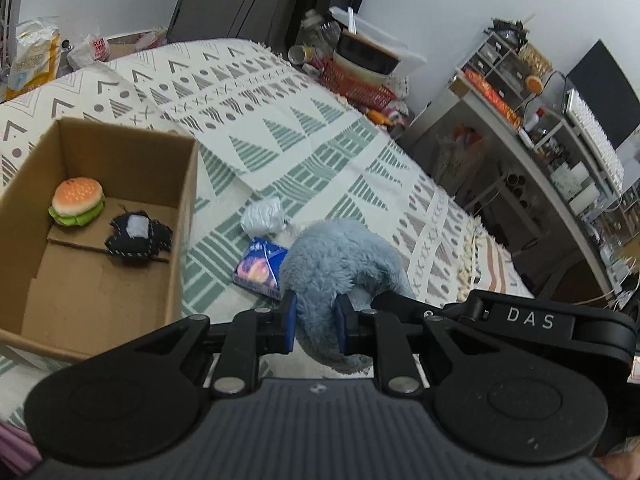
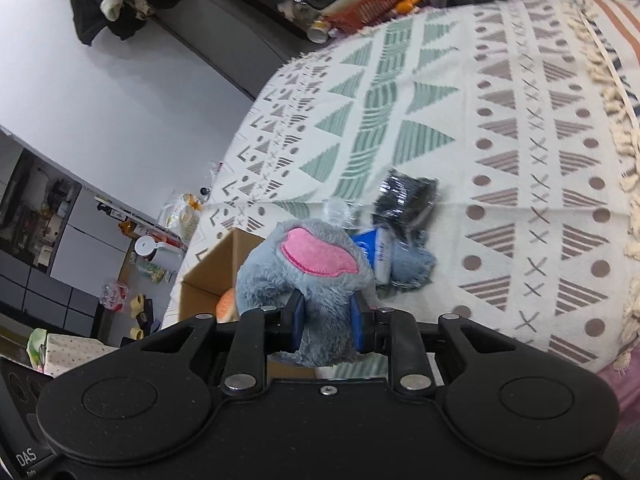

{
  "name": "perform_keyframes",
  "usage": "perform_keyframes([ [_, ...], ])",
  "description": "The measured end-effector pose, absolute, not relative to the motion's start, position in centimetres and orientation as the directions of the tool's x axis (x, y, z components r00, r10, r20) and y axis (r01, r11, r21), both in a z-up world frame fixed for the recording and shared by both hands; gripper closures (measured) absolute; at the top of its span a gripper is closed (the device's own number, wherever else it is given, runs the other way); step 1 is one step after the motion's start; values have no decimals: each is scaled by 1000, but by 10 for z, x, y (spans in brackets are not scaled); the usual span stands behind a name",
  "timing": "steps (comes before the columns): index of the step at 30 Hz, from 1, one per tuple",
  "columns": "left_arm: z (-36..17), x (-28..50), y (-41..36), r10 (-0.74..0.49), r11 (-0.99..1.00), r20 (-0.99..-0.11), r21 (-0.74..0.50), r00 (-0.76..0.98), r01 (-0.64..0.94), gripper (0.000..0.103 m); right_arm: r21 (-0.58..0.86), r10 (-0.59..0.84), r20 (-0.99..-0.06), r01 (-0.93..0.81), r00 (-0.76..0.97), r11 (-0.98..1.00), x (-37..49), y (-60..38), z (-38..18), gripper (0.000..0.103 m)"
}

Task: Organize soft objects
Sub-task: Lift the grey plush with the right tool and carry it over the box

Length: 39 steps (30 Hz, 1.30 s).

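The grey-blue plush toy hangs between both my tools, above the patterned bedspread. My left tool is clamped on its fur, and my right tool pinches it too, just under its pink ear patch. Beneath the toy lie a blue packet and a crumpled silver wrapper. To the left sits the cardboard box, holding a plush burger and a black stitched plush.
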<state>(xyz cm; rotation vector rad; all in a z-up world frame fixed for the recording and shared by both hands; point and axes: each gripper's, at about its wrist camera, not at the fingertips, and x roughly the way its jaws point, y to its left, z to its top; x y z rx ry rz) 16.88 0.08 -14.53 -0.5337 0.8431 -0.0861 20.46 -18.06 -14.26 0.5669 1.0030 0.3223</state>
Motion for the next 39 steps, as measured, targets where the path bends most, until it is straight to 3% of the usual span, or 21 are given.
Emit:
perform_keyframes([
  [20, -115, 148, 101, -198, 778, -597, -578, 777, -246, 84, 570, 579, -651, -188, 491, 800, 217, -78, -97, 80],
  [39, -157, 143, 165, -37, 684, -732, -515, 680, -517, 84, 562, 597, -725, -206, 344, 801, 232, 4, -145, 80],
])
